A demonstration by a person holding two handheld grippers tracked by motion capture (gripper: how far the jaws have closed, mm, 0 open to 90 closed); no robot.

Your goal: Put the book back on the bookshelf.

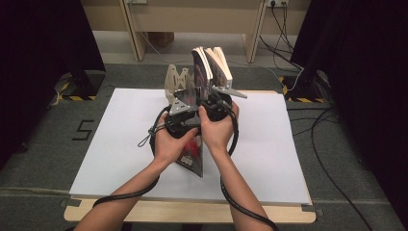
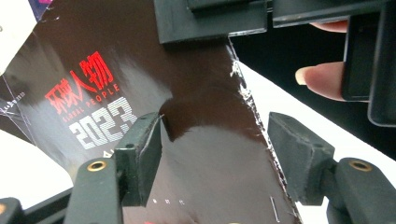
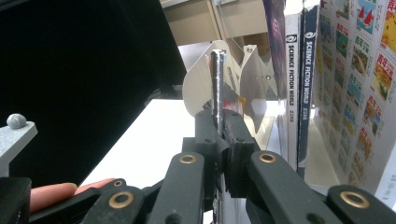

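the right gripper (image 3: 223, 140) is clamped on the edge of a thin glossy magazine (image 2: 201, 121), its 2 pads pinched tight with the sheet standing on edge between them. the left gripper (image 2: 212, 149) has its jaws apart, 1 on each side of the magazine's dark cover near the stapled spine, and neither pad seems to press on it. in the high view both hands meet over the middle of the white board (image 1: 120, 144), with the magazine hanging down below the grippers, its lower corner near the board.

as a judgement, the magazine is light but floppy: a 1-point hold lets it sag and swing. the cover is slick, so pads may slide; the spine is the stiffest place to take hold, and a hard pinch at a loose page edge could crease or tear it, as the frayed edge in the left gripper view suggests.

the left gripper view gives the cover print, red characters and "2023", plus the worn edge and staple. the right gripper view shows, ahead of the jaws, a white bookend rack (image 3: 205, 88) and just right of them upright books (image 3: 299, 93) with "science fiction world" on the spines. the high view shows the whole layout: the books (image 1: 211, 65) leaning in a fan beyond the grippers, the rack (image 1: 174, 79) beside them.
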